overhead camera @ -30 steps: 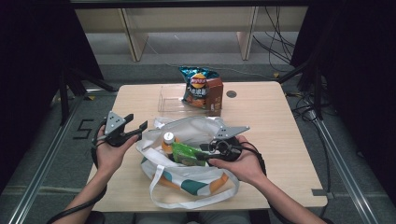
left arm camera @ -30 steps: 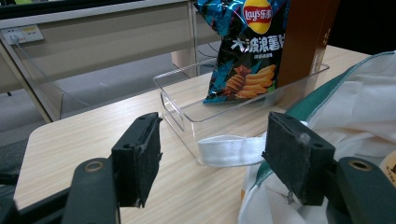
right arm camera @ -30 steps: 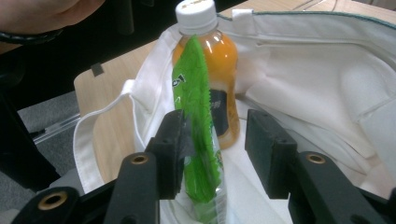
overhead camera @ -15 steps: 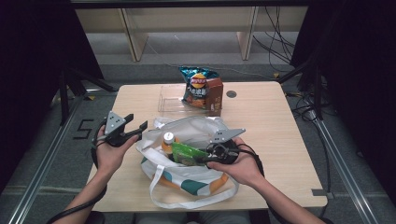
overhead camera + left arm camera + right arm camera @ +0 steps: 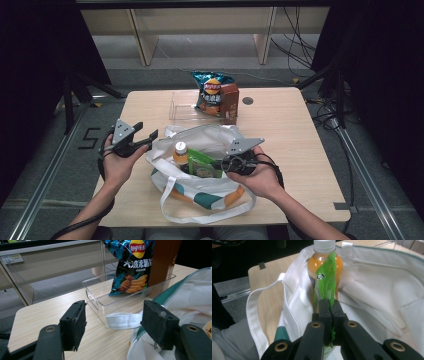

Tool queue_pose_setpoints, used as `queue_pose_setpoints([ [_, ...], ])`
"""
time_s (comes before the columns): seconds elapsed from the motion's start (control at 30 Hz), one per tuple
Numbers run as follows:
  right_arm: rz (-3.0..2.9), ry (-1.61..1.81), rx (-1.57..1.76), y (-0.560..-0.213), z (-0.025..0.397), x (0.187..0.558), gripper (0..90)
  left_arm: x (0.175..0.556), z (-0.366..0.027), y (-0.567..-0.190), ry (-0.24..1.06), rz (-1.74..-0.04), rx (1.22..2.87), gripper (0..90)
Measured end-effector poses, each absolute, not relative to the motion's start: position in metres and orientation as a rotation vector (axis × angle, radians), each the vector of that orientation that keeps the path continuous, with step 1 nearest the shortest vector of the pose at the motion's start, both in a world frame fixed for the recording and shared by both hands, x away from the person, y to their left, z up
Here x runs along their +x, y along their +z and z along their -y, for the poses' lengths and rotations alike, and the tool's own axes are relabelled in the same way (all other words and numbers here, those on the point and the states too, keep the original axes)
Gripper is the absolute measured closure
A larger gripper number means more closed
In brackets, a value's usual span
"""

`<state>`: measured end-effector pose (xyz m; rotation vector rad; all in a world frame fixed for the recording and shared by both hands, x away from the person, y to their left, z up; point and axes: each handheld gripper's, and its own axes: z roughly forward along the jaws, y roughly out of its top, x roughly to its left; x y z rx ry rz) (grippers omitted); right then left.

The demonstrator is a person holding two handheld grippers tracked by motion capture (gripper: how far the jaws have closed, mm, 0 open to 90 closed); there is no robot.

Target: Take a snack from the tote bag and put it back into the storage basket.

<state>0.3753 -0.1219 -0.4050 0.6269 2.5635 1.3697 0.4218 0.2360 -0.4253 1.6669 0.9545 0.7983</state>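
A white tote bag (image 5: 210, 145) with teal and orange trim lies open on the table's near middle. Inside it stand an orange juice bottle (image 5: 180, 152) (image 5: 324, 265) and a green packet (image 5: 202, 165) (image 5: 325, 282). My right gripper (image 5: 220, 164) (image 5: 330, 308) is shut on the green packet's edge, over the bag's opening. At the bag's left rim my left gripper (image 5: 147, 137) (image 5: 115, 322) stands open, its jaws either side of a white bag strap (image 5: 122, 320) without touching it.
A clear plastic tray (image 5: 185, 106) (image 5: 105, 298) sits at the table's far middle, holding a blue chips bag (image 5: 212, 92) (image 5: 133, 265) and a brown box (image 5: 230, 100) (image 5: 162, 262). Bare wood lies to the right of the bag.
My right gripper has slid slightly left with the green packet, further over the bag. The left gripper has stayed put.
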Motion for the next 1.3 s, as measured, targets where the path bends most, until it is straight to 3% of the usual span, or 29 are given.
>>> queue_pose_setpoints([
  [1.3,-2.376,1.480,0.620,-0.359,0.138,0.381,90.0,0.422,-0.236,-0.425,0.797,-0.957,1.660,34.9],
])
